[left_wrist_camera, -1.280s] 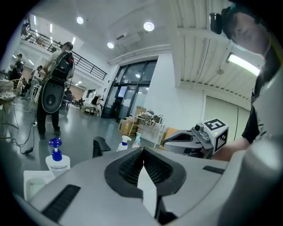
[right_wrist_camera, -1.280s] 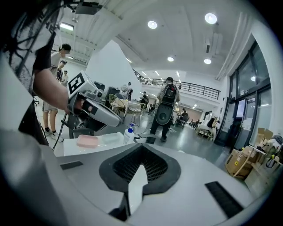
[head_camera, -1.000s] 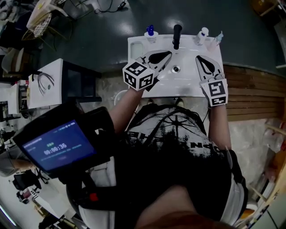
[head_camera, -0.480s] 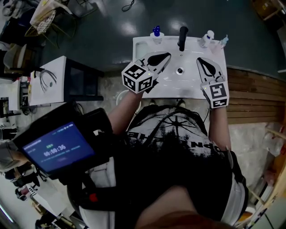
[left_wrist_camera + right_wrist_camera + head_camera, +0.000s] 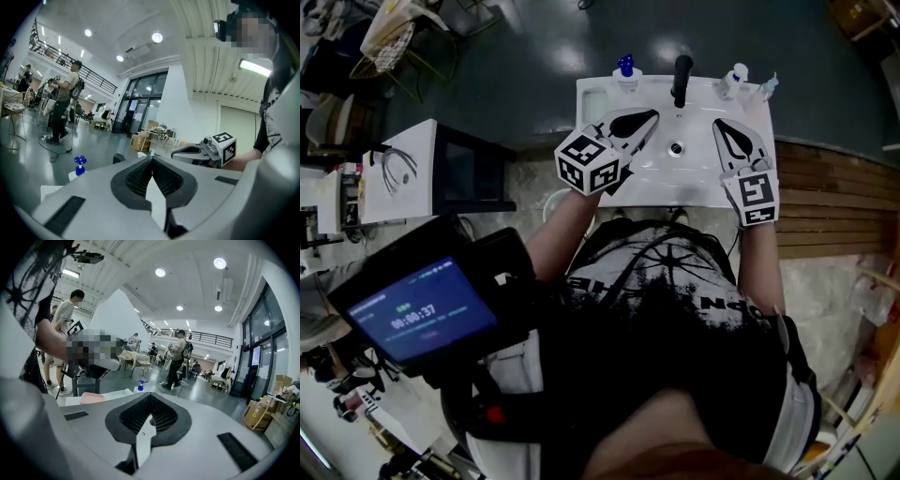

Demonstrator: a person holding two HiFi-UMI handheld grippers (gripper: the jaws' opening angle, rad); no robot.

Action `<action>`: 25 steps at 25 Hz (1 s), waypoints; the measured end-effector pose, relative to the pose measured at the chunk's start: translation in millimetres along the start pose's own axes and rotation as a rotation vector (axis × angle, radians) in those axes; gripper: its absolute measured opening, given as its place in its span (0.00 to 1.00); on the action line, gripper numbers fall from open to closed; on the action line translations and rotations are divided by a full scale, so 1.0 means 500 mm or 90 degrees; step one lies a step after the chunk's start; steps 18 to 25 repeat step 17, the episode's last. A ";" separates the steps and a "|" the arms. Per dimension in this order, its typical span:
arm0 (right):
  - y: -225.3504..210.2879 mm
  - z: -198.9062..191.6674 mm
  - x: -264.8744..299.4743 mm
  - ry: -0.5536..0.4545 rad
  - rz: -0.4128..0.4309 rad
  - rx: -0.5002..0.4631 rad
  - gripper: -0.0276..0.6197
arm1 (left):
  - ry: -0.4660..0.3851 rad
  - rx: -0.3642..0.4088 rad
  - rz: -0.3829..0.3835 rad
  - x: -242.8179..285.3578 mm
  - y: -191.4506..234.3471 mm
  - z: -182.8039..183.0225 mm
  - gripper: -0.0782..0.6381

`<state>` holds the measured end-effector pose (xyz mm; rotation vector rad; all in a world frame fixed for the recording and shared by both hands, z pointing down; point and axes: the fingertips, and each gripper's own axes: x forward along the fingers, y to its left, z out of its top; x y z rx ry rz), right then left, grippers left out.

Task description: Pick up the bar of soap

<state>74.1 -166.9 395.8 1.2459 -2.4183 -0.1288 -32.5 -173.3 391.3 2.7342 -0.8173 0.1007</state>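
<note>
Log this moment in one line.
left gripper: shut, empty | right gripper: shut, empty | soap bar: on sink corner, untouched

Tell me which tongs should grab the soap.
Left. The soap lies at the left rear corner of the sink, nearer the left tongs; the right tongs hover opposite. Both are shut, so open first.

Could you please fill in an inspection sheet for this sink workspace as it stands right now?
Surface: white sink, black faucet at the back.
Job's things: bar of soap lies on the back left corner, untouched.
Clutter: blue-capped bottle left of the faucet; white bottle and small clear bottle back right.
Grippers: left gripper and right gripper both shut, empty, over the sink.
Cables: looped dark cable on a white side table.
Surroundings: open hall, people standing, wooden slats on the right.
</note>
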 end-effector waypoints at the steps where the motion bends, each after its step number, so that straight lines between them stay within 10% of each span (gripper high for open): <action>1: 0.000 -0.001 -0.003 0.000 -0.002 0.001 0.06 | 0.002 0.001 -0.002 0.001 -0.003 -0.002 0.13; 25: -0.016 -0.002 -0.045 0.000 -0.035 0.014 0.06 | 0.002 0.019 -0.036 0.028 -0.041 0.010 0.13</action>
